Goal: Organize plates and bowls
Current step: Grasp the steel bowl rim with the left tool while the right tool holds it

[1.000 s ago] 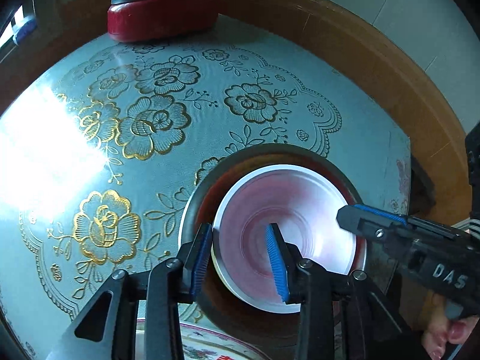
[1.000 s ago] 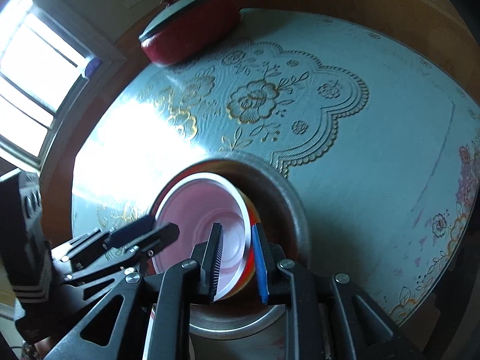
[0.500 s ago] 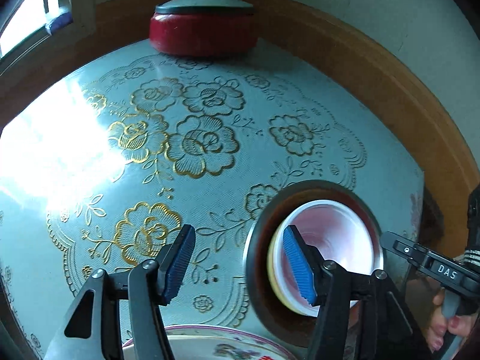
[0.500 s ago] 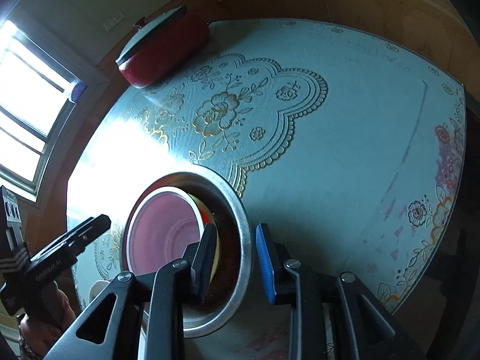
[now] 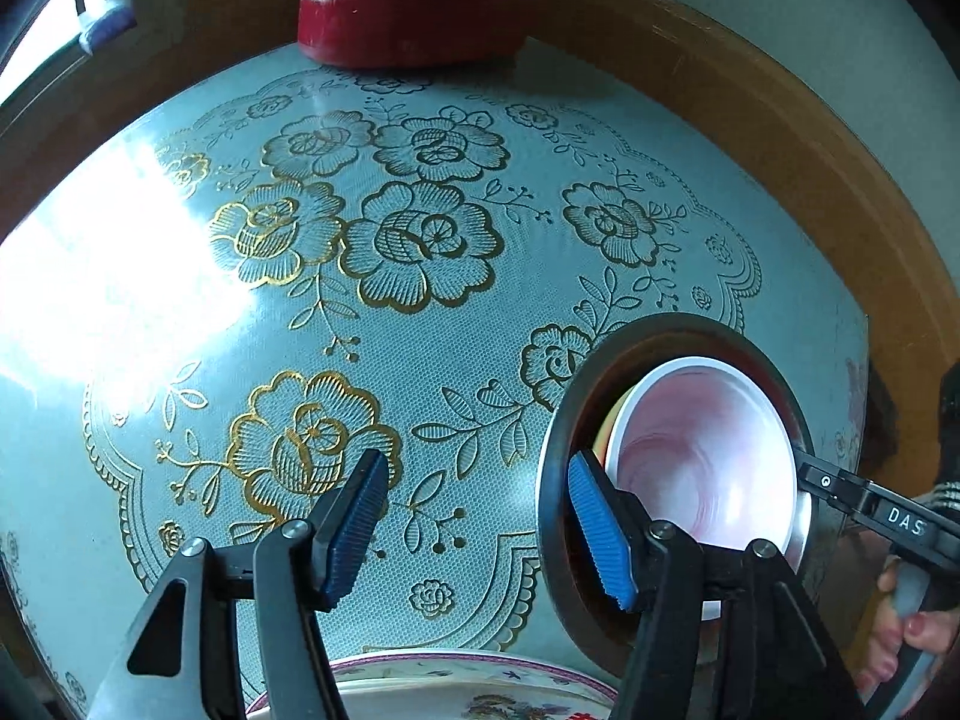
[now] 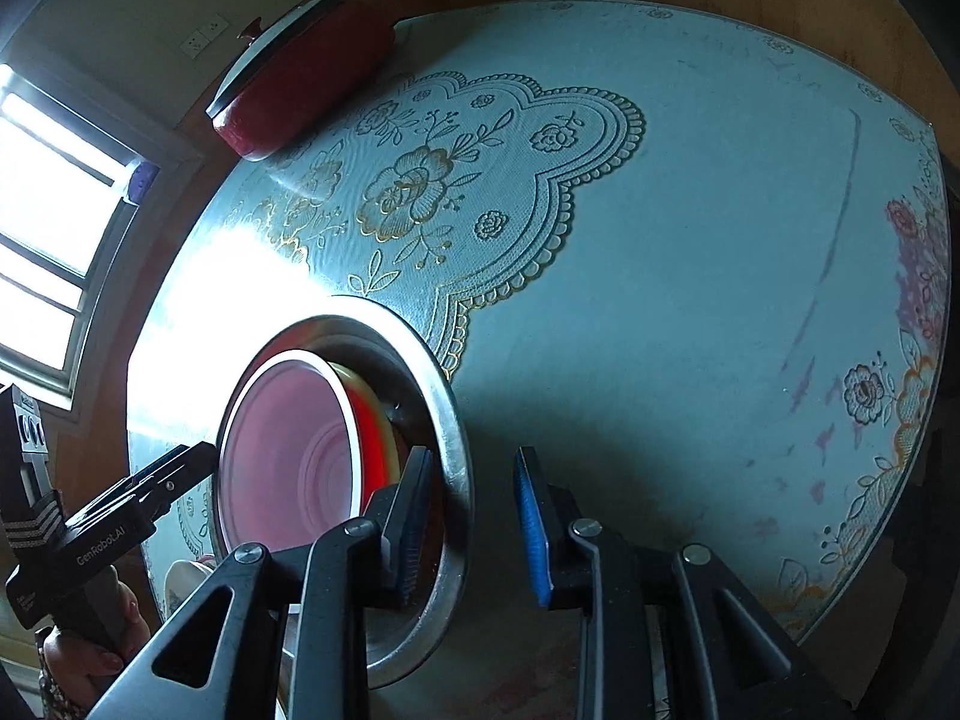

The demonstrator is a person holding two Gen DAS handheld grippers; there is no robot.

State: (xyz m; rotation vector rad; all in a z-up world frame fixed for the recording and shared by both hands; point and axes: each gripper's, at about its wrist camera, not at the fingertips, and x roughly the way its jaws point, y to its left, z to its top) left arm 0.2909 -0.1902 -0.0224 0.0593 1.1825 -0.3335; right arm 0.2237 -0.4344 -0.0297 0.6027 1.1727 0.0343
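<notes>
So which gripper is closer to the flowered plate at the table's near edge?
Left. The left gripper hangs just above the flowered plate. The right gripper is at the far side of the metal bowl, which lies between it and the plate.

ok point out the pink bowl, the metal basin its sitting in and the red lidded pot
pink bowl (image 5: 708, 456), left wrist view, on its inner wall
metal basin (image 6: 453, 420), right wrist view, on its shiny rim
red lidded pot (image 5: 411, 30), left wrist view, on its red side below the lid

Round floral-clothed table (image 5: 420, 360) under steel basin (image 5: 555, 480), red lidded pot (image 5: 414, 24), patterned plate (image 5: 456, 684).
</notes>
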